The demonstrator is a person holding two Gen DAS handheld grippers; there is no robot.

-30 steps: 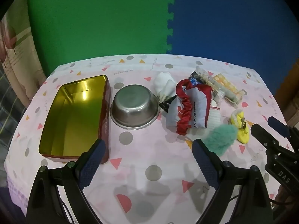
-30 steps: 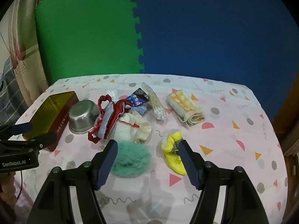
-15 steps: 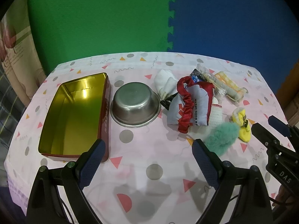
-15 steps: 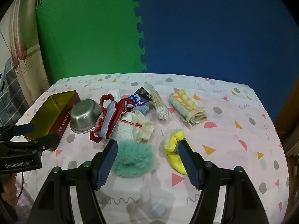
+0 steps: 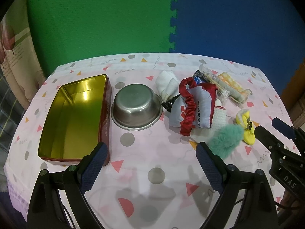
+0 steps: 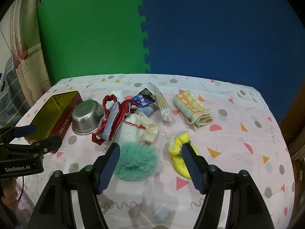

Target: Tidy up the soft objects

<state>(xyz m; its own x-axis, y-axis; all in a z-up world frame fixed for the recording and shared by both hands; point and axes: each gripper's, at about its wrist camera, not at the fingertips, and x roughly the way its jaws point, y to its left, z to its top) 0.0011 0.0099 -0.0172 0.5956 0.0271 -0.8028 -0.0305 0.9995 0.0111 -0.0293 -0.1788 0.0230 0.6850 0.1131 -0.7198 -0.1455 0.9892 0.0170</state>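
Note:
A pile of soft things lies on the patterned tablecloth: a teal fluffy piece (image 6: 136, 161) (image 5: 225, 140), a yellow bootie (image 6: 179, 158) (image 5: 246, 127), a grey pouch with red ruffle (image 5: 192, 108) (image 6: 112, 118), a white waffle cloth (image 6: 131, 131), white socks (image 5: 167, 85) and a folded orange towel (image 6: 192, 108). An open gold tin (image 5: 74, 116) (image 6: 51, 112) stands at the left. My left gripper (image 5: 150, 164) is open and empty, above the tablecloth's near part. My right gripper (image 6: 152, 164) is open and empty, with the teal piece between its fingers' line of view.
An upturned steel bowl (image 5: 136, 108) (image 6: 85, 117) sits between the tin and the pile. A bag of cotton swabs (image 6: 162, 103) and a dark packet (image 6: 144, 99) lie behind the pile. Green and blue foam mats form the back wall.
Both grippers have drifted slightly back and up; the objects sit a little farther in both views. Nothing on the table has moved.

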